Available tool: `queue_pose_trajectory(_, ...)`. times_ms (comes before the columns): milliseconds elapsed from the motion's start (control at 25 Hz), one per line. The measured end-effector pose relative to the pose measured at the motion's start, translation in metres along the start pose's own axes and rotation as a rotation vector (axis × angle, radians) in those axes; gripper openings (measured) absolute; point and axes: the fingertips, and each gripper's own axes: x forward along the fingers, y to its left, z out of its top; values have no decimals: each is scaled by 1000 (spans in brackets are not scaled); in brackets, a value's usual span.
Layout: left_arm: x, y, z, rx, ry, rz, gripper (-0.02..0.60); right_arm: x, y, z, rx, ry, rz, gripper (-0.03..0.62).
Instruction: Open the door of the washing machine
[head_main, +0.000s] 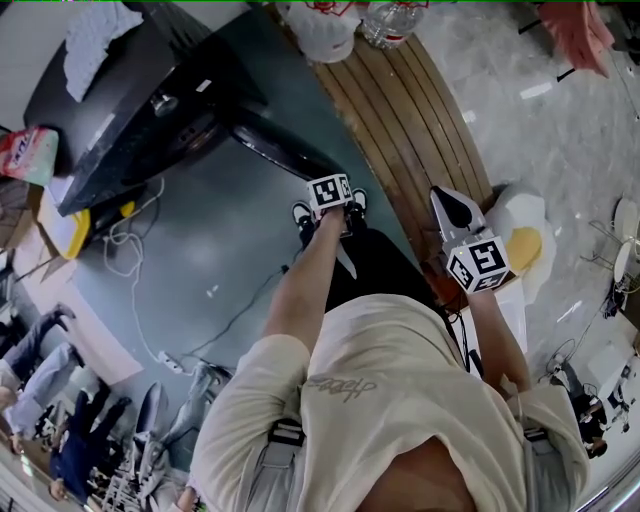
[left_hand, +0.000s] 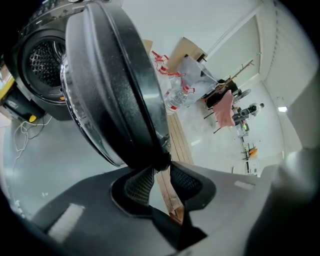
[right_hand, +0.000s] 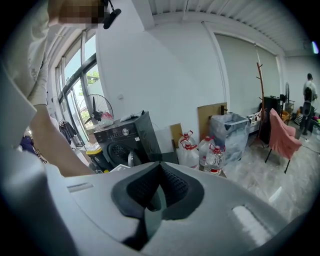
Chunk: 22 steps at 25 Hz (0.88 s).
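The left gripper (left_hand: 161, 169) is pinching the rim of the door (left_hand: 107, 85) (standing wide off the washing machine (left_hand: 44, 62)); the right gripper (right_hand: 160, 170) is hovering closed and empty.

A plain white wall (right_hand: 165, 65) fills twelve o'clock of the right gripper view. Daylight enters through tall dark-framed windows (right_hand: 75, 70) at nine o'clock, with a black pedestal fan (right_hand: 97, 111) before them. A pink fabric chair (right_hand: 282, 135) stands on the glossy pale stone floor (right_hand: 260, 175) at three o'clock.
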Motion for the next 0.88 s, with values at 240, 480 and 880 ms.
queue_pose_trajectory(240,11,-20,20,3,-22,-28,120,-7,-13,-6,14,3,-13,0)
queue_pose_trajectory(480,20,-35,42,53,-35,-34,86,-13,-21,-15,28,11,-30,0)
queue_pose_trajectory(880,32,-61,81,108,-43,-89,74,-25,-38,-24,60,18,-70,1)
